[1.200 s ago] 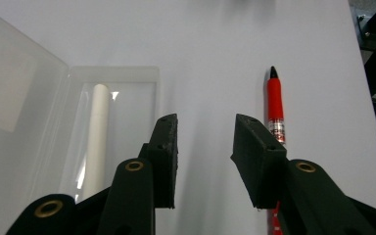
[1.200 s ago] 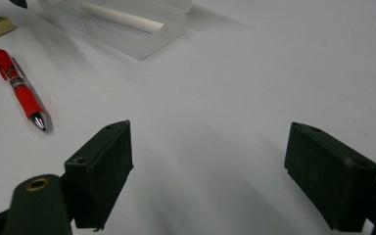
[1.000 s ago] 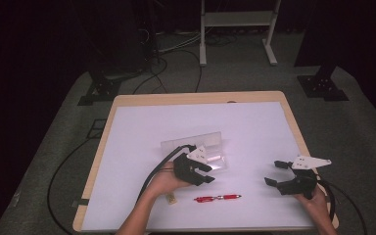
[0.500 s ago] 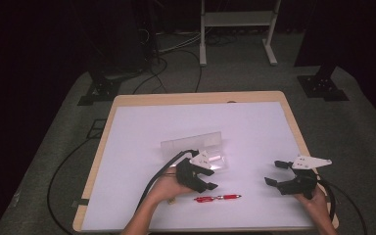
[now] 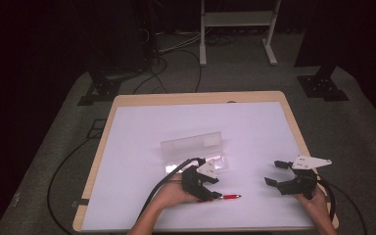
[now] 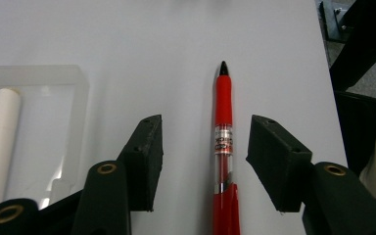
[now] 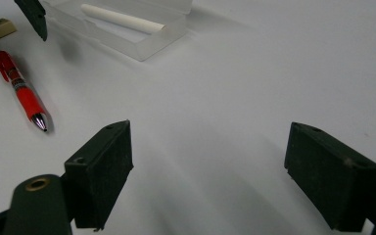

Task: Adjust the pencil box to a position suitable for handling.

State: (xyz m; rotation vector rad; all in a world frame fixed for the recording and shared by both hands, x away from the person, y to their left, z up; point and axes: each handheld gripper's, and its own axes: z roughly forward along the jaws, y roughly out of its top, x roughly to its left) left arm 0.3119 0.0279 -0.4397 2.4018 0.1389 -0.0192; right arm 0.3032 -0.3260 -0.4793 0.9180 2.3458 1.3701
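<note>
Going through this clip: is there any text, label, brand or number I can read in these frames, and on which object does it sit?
Nothing can be read for certain.
Red pen with clear barrel: a small red and black printed label on the clear section, seen between the open jaws of the left tool; too small and blurred to read.
Clear plastic case and the white stick in it: no print visible.
White table cover: blank.

Red pen (image 6: 223,147) with a printed band on its clear barrel, print too small to read
</note>
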